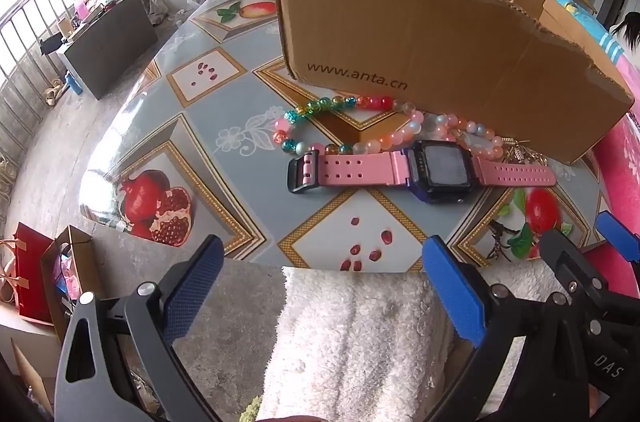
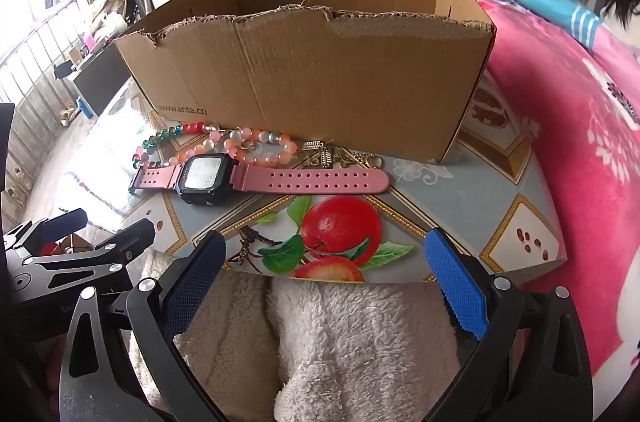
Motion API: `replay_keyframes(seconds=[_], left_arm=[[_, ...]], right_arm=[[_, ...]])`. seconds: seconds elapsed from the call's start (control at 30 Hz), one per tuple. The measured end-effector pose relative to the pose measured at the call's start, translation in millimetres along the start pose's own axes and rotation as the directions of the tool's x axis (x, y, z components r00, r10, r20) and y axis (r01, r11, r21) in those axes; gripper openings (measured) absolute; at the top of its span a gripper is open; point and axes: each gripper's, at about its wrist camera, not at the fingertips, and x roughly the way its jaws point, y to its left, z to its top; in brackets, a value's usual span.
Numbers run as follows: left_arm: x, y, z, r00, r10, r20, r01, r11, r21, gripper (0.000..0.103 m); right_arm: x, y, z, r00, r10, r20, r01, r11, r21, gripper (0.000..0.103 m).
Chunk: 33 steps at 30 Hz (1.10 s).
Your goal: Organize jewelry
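Pink watch (image 2: pixel 260 178) lies flat on the fruit-print table (image 2: pixel 460 198), bead bracelets (image 2: pixel 224 142) and gold trinkets (image 2: pixel 340 156) just behind it against the cardboard box (image 2: pixel 320 82). Left gripper (image 1: pixel 320 286) and right gripper (image 2: pixel 324 282) hover at the near edge, fingers spread wide, empty.

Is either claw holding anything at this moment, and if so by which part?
Nothing is held. The left claw and right claw both stand open and empty, short of the pink watch.
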Motion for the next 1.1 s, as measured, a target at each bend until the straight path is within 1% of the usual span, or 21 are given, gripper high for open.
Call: replay_keyframes(seconds=[0.1,0.53,1.1], left_arm=[[0.3,-0.1,0.0,1.0,0.0,-0.005,0.0,1.0,0.001,0.097],[4.3,-1.9,-2.7,1.0,0.013,-0.016,-0.013,1.0,0.012,0.097],[0.8,-3.4,-3.0,1.0,0.012,-0.008,-0.012,1.0,0.019,0.097]], right_arm=[[4.7,-6.5,3.6,1.0,-0.002,-0.001,0.002,1.0,0.001,0.096],[4.9,-3.8,2.2,1.0,-0.007,0.008,0.007,1.0,-0.005,0.095],[3.4,-7.0,4.3,1.0,-0.01,0.01,0.01,1.0,-0.006,0.095]])
